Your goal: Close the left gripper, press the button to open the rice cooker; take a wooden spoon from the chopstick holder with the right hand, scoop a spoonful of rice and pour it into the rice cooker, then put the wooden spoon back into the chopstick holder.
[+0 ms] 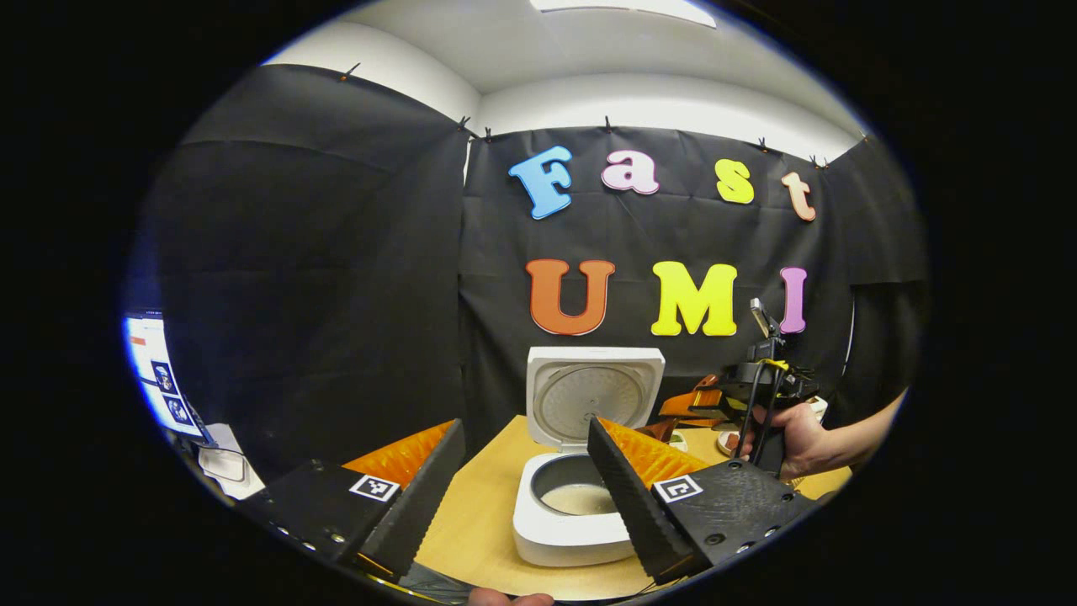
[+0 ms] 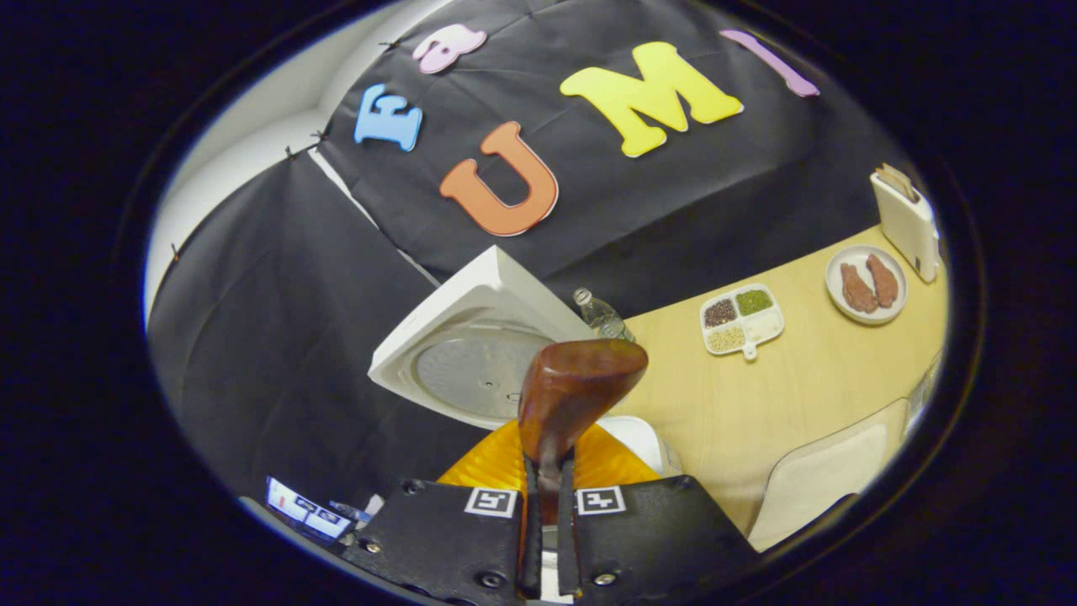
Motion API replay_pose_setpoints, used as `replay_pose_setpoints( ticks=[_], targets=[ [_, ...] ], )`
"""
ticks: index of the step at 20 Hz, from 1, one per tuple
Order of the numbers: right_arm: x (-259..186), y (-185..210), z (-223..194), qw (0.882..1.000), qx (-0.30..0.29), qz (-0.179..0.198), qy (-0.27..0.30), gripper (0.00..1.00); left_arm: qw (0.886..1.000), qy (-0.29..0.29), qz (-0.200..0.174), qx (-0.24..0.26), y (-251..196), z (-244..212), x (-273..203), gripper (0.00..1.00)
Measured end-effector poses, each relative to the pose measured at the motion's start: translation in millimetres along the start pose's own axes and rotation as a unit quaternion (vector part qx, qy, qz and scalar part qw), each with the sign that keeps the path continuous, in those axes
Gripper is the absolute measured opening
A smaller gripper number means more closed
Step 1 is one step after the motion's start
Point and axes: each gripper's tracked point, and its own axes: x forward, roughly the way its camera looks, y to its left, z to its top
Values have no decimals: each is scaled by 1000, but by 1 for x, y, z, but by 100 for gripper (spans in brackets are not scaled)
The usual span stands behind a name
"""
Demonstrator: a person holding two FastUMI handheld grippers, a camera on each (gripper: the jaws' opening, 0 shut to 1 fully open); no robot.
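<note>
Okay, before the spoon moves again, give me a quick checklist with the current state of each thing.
1. Rice cooker lid open: ok, the lid stands upright behind the pot.
2. Wooden spoon gripped: ok, the right gripper is shut on its handle, bowl pointing forward.
3. Rice on the spoon: cannot tell, only the bowl's back shows.
4. Left gripper out of the way: ok, it is open and held short of the cooker, not touching it.
5. Rice already in the pot: cannot tell, the inside looks pale but unclear.
6. Chopstick holder free for the return: cannot tell.
</note>
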Motion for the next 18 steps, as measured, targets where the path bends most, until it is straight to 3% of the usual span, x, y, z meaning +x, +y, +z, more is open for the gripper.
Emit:
replay_pose_setpoints(
  ticks=[5, 10, 15, 18],
  targets=[
    [19, 4, -13, 996, -84, -23, 2, 12, 1000, 9, 25, -6, 22, -9, -7, 94],
    [23, 10, -16, 983, -182, -36, -5, 13, 999, 11, 35, -6, 28, -15, -2, 94],
    [23, 30, -8, 956, -291, -29, -23, 13, 999, 7, 35, -16, 28, -20, 0, 94],
    [16, 53, -4, 931, -362, -16, -46, 12, 999, 5, 38, -25, 28, -22, 4, 94]
  ],
)
